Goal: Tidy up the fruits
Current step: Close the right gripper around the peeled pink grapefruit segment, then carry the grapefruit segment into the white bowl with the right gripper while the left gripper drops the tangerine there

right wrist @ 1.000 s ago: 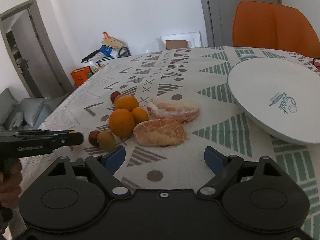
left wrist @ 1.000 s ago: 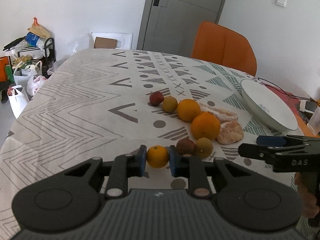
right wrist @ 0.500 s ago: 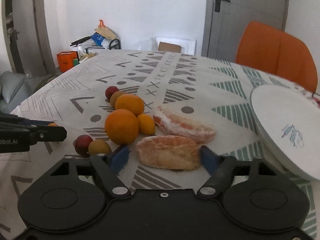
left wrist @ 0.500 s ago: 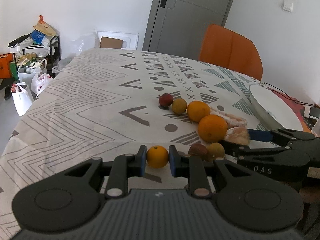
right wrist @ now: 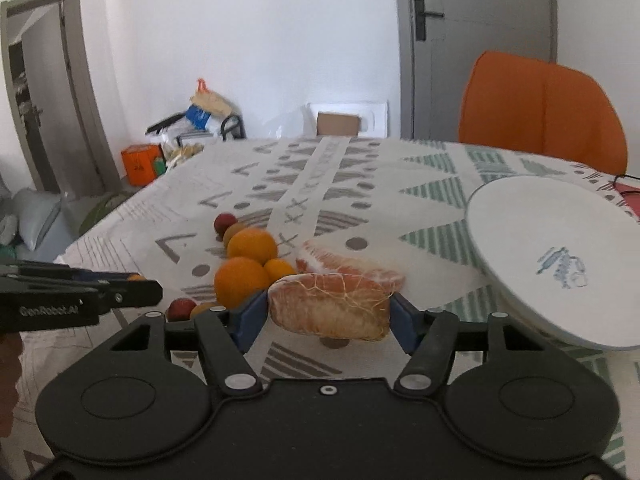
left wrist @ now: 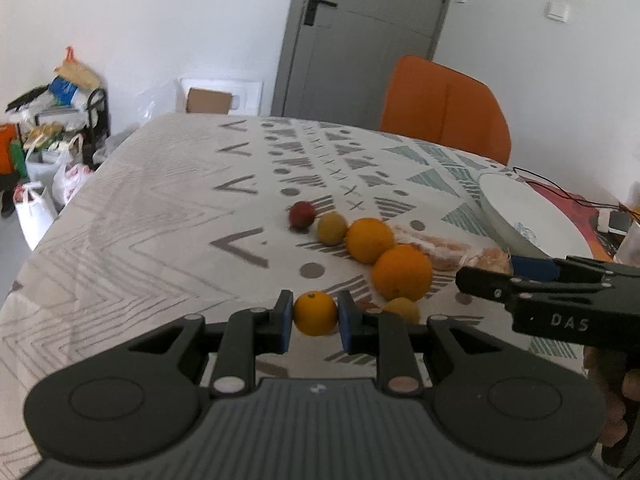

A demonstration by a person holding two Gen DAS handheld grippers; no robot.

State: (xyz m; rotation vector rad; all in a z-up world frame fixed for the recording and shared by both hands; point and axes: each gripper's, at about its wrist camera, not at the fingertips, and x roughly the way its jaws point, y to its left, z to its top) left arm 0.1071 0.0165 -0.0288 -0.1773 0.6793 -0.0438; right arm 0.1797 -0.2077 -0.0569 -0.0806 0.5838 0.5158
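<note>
— What's in your left claw (left wrist: 315, 315)?

— A small orange (left wrist: 315, 313). My pads are clamped on both its sides, and it sits nearer me than the big orange (left wrist: 402, 272).

— And the rest of the fruit?

— Going left to right from there: a red fruit (left wrist: 301, 215), a yellow-green one (left wrist: 331, 228), a second orange (left wrist: 369, 239), then the big orange. Another yellow fruit (left wrist: 402, 309) lies just in front of the big orange.

— Your right claw (right wrist: 329, 312)?

— Its jaws have just been closing, and now they grip a peeled segment (right wrist: 330, 306), lifted off the tablecloth (right wrist: 360, 192), right of the big orange. A second segment (right wrist: 344, 265) lies behind it. The plate (right wrist: 560, 264) stands tilted, farthest right.
</note>
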